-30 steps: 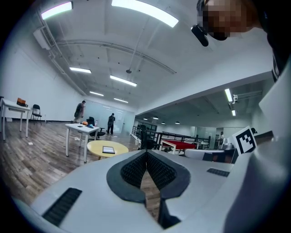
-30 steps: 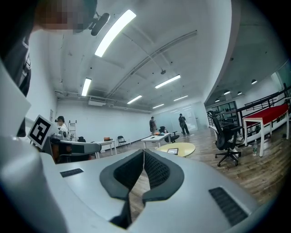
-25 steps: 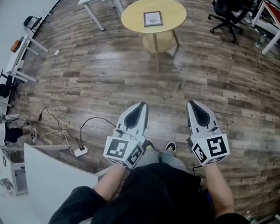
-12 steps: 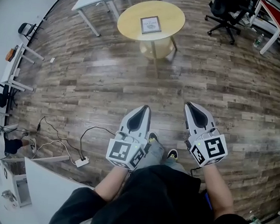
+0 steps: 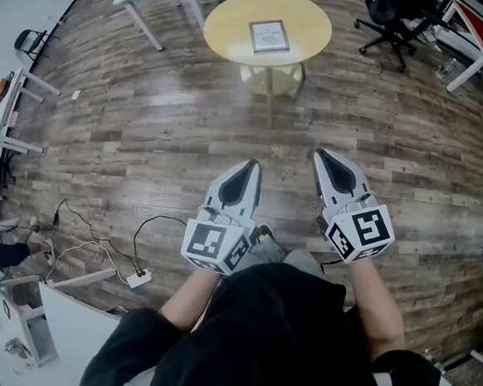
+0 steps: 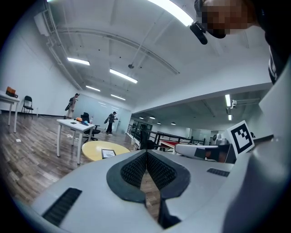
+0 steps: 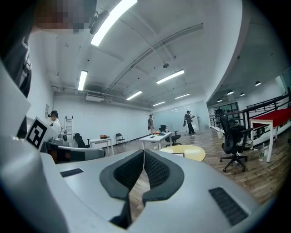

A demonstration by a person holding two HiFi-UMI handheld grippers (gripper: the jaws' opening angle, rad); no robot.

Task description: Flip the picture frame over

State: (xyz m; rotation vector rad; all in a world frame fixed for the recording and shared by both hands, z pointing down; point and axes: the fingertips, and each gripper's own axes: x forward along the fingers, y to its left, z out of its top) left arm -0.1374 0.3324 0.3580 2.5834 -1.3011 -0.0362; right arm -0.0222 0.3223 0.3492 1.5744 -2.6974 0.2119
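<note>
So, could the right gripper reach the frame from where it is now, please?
Probably not yet: the frame lies on the round table, well across the floor from the right gripper. Nothing stands between them, so walking closer should do it.

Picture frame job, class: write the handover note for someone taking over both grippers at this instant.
Left gripper: shut, empty, held level above the wood floor.
Right gripper: shut, empty, level beside it.
Picture frame: lies flat near the middle of the round yellow table, well ahead of both grippers, neither one near it.
Done: nothing yet.
Left: walk up to the table, open a gripper, take the frame by an edge, turn it over and set it back down.
</note>
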